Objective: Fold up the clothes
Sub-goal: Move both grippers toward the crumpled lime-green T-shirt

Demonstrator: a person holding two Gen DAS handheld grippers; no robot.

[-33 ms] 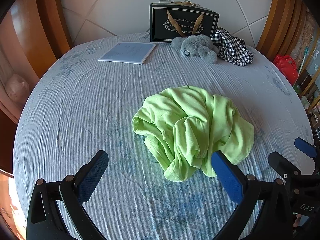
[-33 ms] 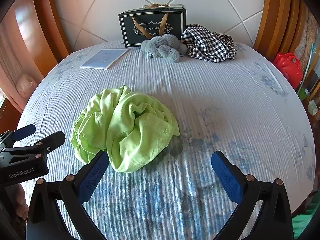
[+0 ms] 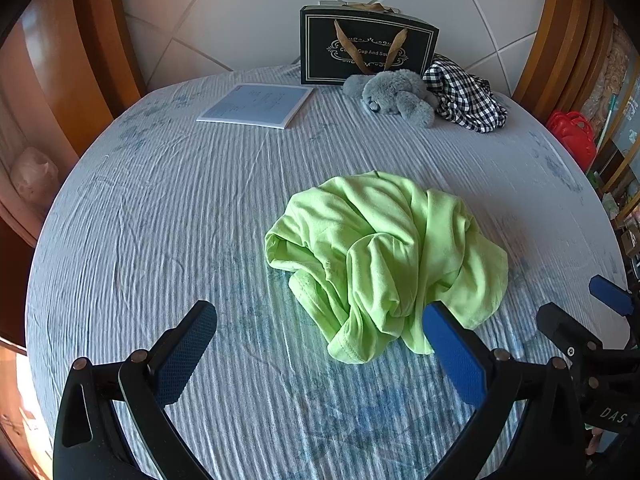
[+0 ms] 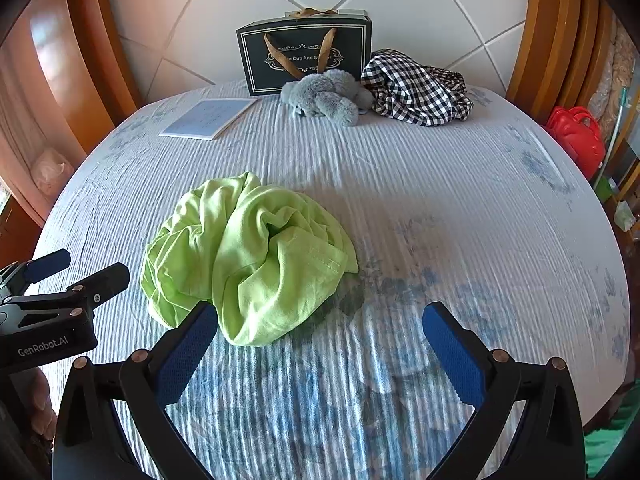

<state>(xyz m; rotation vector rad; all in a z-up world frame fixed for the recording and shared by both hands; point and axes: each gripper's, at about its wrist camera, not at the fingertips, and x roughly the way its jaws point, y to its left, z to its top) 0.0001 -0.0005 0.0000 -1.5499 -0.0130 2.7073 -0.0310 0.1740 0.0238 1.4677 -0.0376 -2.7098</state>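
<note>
**Both jaws wide open, shirt unheld**

The left gripper [image 3: 320, 344] has its jaws spread wide, empty, the crumpled green shirt [image 3: 384, 256] lying on the bed [image 3: 160, 208] just beyond its right jaw. The right gripper [image 4: 320, 344] gapes equally, touching nothing; the shirt lies ahead of its left jaw.

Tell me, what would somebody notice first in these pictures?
The bright green shirt, crumpled in a heap in the middle of the bed, right ahead of both open grippers. Then, at the far end, the grey stuffed toy between a dark gift bag and a checkered cloth.
</note>
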